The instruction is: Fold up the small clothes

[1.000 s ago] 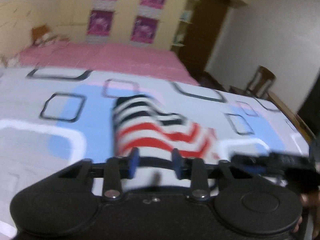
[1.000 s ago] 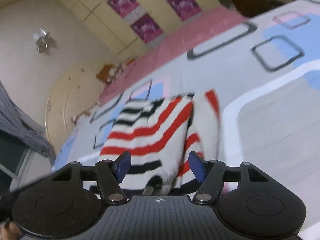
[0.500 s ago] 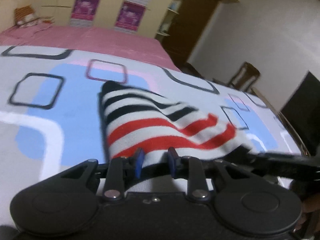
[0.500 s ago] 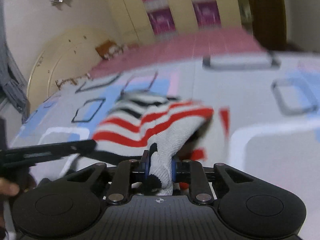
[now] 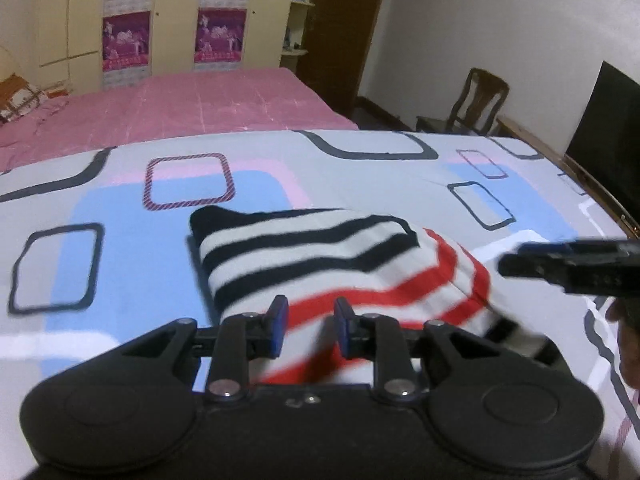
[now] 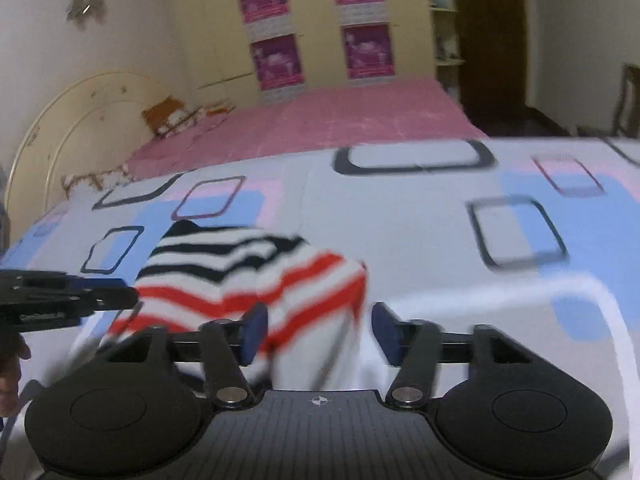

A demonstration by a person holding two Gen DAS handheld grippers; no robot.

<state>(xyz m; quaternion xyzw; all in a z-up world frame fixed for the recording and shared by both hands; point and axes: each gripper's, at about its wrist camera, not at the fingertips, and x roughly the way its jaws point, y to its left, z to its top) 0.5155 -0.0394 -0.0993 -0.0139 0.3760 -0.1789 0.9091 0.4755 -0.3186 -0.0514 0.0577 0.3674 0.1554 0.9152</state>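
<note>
A small knitted garment [image 5: 304, 248] with black, red and white stripes lies bunched on the patterned bedsheet [image 5: 120, 240]. My left gripper [image 5: 310, 328] is shut on its near red-striped edge, and the cloth fills the narrow gap between the blue pads. In the right wrist view the garment [image 6: 240, 268] bulges up in front of my right gripper [image 6: 320, 334]. Its jaws are opening: a fold of cloth lies between them against the left pad, with a gap to the right pad. Each gripper shows in the other's view, the right gripper [image 5: 516, 262] and the left gripper [image 6: 120, 296].
The sheet [image 6: 400, 208] spreads wide around the garment. Behind it lies a pink bed [image 5: 200, 108] with a yellow wardrobe [image 5: 172, 20] beyond. A wooden chair [image 5: 476, 104], a dark screen [image 5: 604, 128] and the wooden bed edge [image 5: 580, 172] stand at the right.
The right jaws went from wide open to pinching a fold of the garment, and now stand apart again. The left gripper slid along with the near edge. Both views rolled more level.
</note>
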